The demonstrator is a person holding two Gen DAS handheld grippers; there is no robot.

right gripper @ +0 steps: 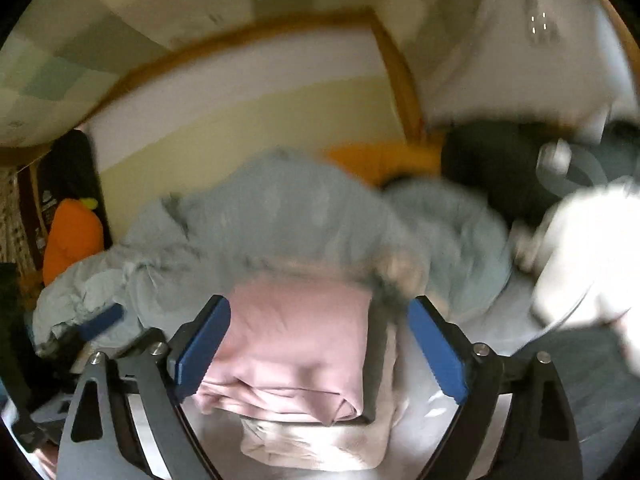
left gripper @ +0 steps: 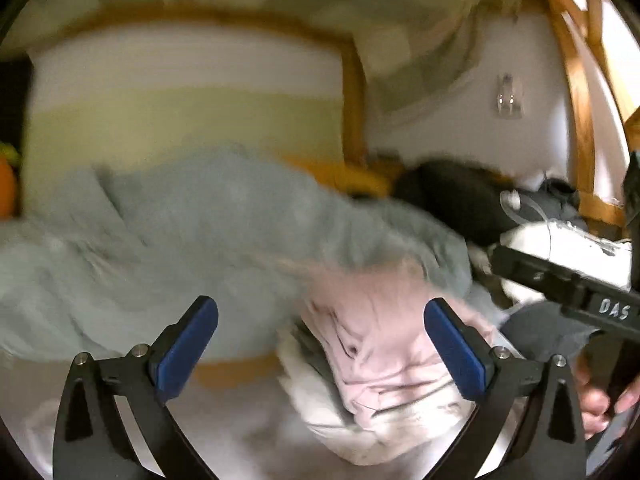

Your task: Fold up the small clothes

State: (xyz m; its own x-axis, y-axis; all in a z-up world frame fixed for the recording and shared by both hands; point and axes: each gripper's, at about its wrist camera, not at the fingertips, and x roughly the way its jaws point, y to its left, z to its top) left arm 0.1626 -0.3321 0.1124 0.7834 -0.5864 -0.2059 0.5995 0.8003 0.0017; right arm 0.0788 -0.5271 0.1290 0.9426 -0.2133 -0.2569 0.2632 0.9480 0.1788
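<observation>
A folded pink garment (right gripper: 296,344) lies on top of a stack of folded pale clothes (right gripper: 320,444) on the white bed sheet. It also shows in the left wrist view (left gripper: 384,356), more rumpled. My right gripper (right gripper: 320,348) is open with its blue pads either side of the pink garment, just above it. My left gripper (left gripper: 320,344) is open and empty, with the stack toward its right finger. The right gripper's black body (left gripper: 568,284) shows at the right of the left wrist view. Both views are blurred.
A crumpled grey-blue blanket (right gripper: 288,224) lies behind the stack. Dark clothes (right gripper: 492,160), a white garment (right gripper: 584,248) and a grey one (right gripper: 592,376) lie to the right. An orange plush carrot (right gripper: 72,236) sits at the left. A wooden bed frame (left gripper: 354,92) and wall stand behind.
</observation>
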